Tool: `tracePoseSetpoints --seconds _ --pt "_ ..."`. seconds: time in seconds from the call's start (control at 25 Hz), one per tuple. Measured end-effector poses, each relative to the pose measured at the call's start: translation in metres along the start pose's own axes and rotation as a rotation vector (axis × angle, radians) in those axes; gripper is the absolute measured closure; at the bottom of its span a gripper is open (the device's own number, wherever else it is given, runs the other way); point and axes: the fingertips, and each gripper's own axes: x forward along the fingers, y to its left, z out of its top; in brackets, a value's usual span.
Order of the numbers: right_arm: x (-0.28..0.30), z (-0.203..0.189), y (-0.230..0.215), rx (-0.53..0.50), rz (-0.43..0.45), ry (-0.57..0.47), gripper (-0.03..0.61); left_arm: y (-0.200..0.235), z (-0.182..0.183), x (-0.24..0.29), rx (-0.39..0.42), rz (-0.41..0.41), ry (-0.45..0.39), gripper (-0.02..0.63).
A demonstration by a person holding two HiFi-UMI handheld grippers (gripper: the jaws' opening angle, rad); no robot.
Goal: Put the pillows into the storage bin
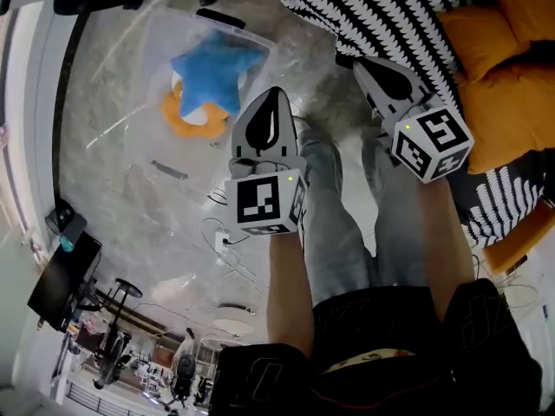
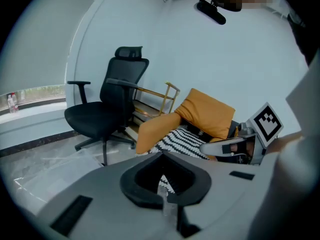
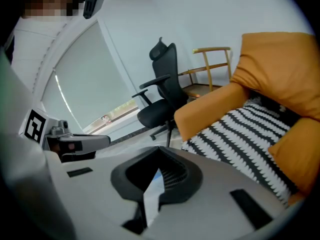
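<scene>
Looking steeply down, the view shows a person standing on a pale marbled floor (image 1: 130,180) with grey-trousered legs (image 1: 334,224) below and one gripper held out in each hand.

The left gripper (image 1: 274,100) has its jaws pressed together, and nothing is between them. The right gripper (image 1: 368,68), beside it and apart from it, is likewise closed and empty. Each carries a cube with black-and-white markers at its rear.

Ahead and to the left of the left gripper, a clear plastic bin (image 1: 153,40) sits on the floor. Inside it lies a blue star-shaped pillow (image 1: 212,69), with an orange cushion (image 1: 184,118) partly under it.

Just beyond the tip of the right gripper lies a black-and-white striped pillow (image 1: 381,5). To the right of that gripper are orange pillows (image 1: 512,94), outside the bin and resting against the striped one. None of these touches either gripper.

From the left gripper's own view, a black office chair (image 2: 107,109) stands ahead and to the left, near a window. The pile of pillows lies straight ahead, and a light wooden frame (image 2: 167,91) stands behind it. The right gripper shows at the right edge of this view, pointing toward the pile.

A white plug with a thin cable (image 1: 224,241) lies on the floor just left of the left gripper's cube.
</scene>
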Motion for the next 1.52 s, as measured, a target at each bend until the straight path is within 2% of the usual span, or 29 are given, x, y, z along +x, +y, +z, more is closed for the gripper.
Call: tracePoseSetpoints --seconds 0.32,0.64,0.84,0.96,1.16,1.32,1.52 --pt "-0.080 -0.014 -0.095 0.113 -0.174 -0.033 0.575 -0.110 0.010 0.060 0.060 -0.204 0.029 0.618" --pt "-0.151 -0.045 -0.155 0.199 -0.279 -0.064 0.574 -0.206 -0.014 0.092 0.106 -0.338 0.100 0.618" --pt "-0.171 -0.059 -0.199 0.244 -0.348 -0.071 0.565 -0.245 -0.027 0.118 0.106 -0.389 0.143 0.618" --pt "-0.180 -0.071 -0.223 0.282 -0.367 -0.076 0.497 -0.266 -0.040 0.131 0.117 -0.414 0.165 0.618" --pt "-0.167 -0.108 -0.259 0.343 -0.386 -0.037 0.373 -0.280 -0.069 0.165 0.156 -0.427 0.197 0.530" --pt "-0.156 -0.130 -0.283 0.374 -0.437 0.013 0.317 -0.283 -0.083 0.190 0.164 -0.424 0.217 0.511" --pt "-0.150 -0.128 -0.299 0.377 -0.469 0.085 0.279 -0.293 -0.072 0.203 0.138 -0.415 0.225 0.492"
